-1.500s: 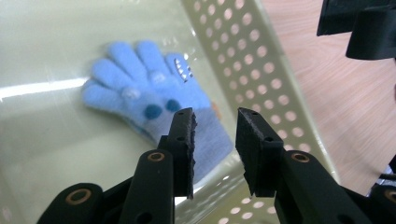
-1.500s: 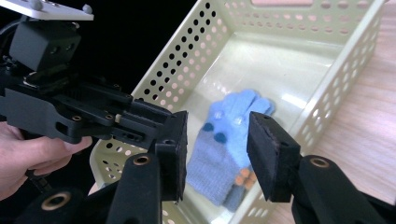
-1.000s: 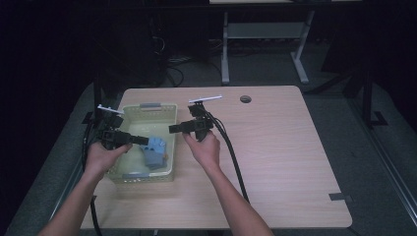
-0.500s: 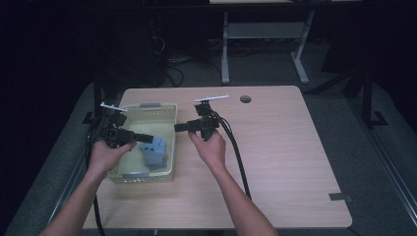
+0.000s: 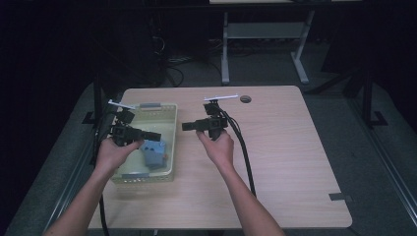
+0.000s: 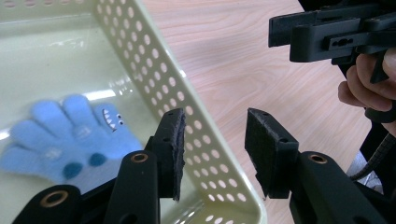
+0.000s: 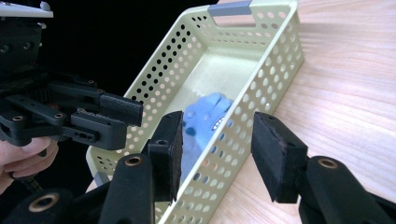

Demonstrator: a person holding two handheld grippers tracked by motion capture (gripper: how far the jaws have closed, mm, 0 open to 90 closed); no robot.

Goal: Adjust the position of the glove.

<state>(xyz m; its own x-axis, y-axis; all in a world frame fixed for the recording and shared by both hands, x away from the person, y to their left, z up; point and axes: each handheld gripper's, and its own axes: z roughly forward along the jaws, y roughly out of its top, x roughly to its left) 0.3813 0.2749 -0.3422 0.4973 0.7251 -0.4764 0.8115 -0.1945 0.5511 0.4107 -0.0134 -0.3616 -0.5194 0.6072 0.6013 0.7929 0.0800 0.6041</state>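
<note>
At 9 o'clock of table (image 5: 295,147), pale yellow perforated basket (image 5: 169,147) with blue glove (image 5: 155,152) lying flat inside (small face with teeth printed on it). Left gripper (image 5: 155,135) held over basket, pointing toward 3 o'clock, jaws apart, nothing between pads, basket wall below them in left gripper view. Right gripper (image 5: 187,126) just outside basket at 3 o'clock of it, pointing toward 9 o'clock, jaws apart, empty. Grippers face each other, near, not touching
</note>
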